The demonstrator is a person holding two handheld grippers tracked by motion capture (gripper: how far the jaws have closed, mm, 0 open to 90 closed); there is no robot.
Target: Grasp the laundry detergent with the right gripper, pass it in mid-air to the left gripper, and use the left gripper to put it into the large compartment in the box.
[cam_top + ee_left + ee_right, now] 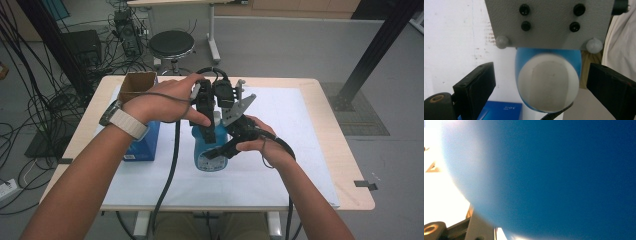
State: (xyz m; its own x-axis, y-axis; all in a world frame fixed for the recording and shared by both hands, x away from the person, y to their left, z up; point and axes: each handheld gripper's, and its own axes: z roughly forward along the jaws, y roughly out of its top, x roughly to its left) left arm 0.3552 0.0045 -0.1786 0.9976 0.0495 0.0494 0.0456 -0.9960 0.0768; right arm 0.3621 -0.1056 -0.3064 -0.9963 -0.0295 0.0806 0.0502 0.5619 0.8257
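A blue plastic bottle (207, 152) with a white cap (549, 82) stands on the white sheet at the middle of the table. My right gripper (223, 146) comes in from the right and is shut on the bottle's body, whose blurred blue wall (561, 177) sits right against the right gripper view's camera. My left gripper (206, 119) points down over the bottle's top. In the left gripper view its black jaws stand open on either side of the cap, with a gap on each side (541, 68). The right gripper's grey plate (549, 22) lies just beyond the cap.
A blue box (144, 142) stands left of the bottle under the left forearm, with an open cardboard box (137, 85) behind it. A white sheet (285, 155) covers most of the wooden table (350, 197). Cables trail off the near edge. A stool (171, 45) stands beyond the table.
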